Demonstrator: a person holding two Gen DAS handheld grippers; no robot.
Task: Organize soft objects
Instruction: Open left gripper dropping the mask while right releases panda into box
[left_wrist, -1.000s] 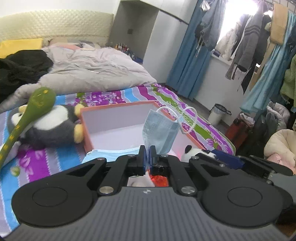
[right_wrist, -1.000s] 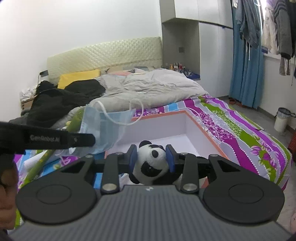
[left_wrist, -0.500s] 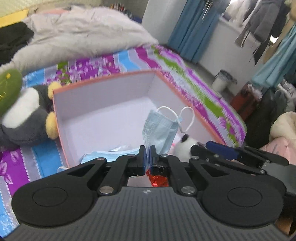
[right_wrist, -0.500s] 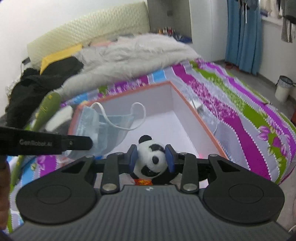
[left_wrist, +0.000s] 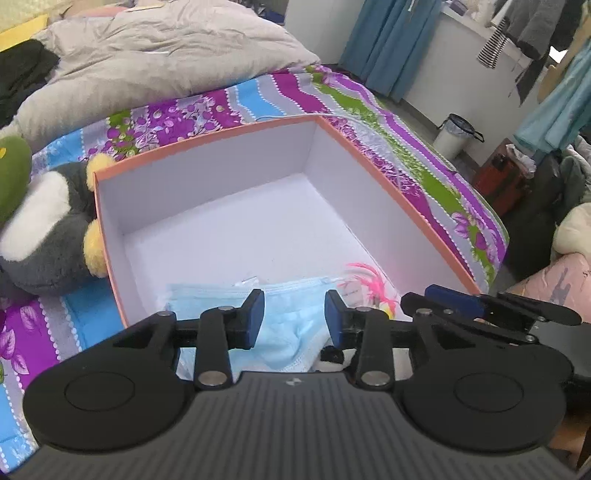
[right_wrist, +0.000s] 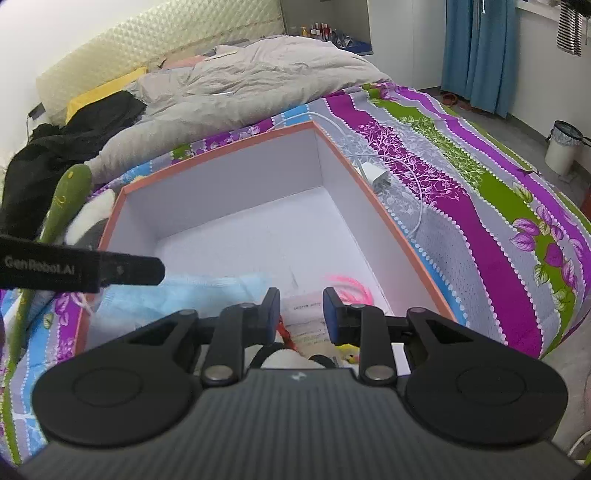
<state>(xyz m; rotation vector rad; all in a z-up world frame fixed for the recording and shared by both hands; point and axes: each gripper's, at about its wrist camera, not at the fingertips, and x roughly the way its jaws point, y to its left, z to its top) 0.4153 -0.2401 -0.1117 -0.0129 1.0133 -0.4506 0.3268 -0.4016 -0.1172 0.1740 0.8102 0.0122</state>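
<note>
An orange-rimmed white box (left_wrist: 207, 147) (right_wrist: 221, 155) lies on the striped bedspread. Blue face masks (left_wrist: 288, 325) (right_wrist: 177, 295) lie in its near end, beside a pink feathery thing (left_wrist: 365, 277) (right_wrist: 351, 288). My left gripper (left_wrist: 294, 314) is open and empty just above the masks. My right gripper (right_wrist: 301, 310) is open and empty above the box; the panda plush (right_wrist: 284, 360) lies under it, mostly hidden, and a bit of it shows in the left wrist view (left_wrist: 332, 360). The right gripper's finger (left_wrist: 454, 299) shows in the left view, the left gripper's arm (right_wrist: 81, 271) in the right.
A grey penguin plush (left_wrist: 48, 236) and a green plush (right_wrist: 68, 195) lie left of the box. A white charger and cable (right_wrist: 376, 177) lie right of it. A grey duvet (left_wrist: 155, 62) and black clothes (right_wrist: 66, 147) lie behind. A bin (right_wrist: 563, 147) stands on the floor.
Both grippers lowered over the box and opened. The left let go of the face mask and the right let go of the panda; both now lie in the box.
</note>
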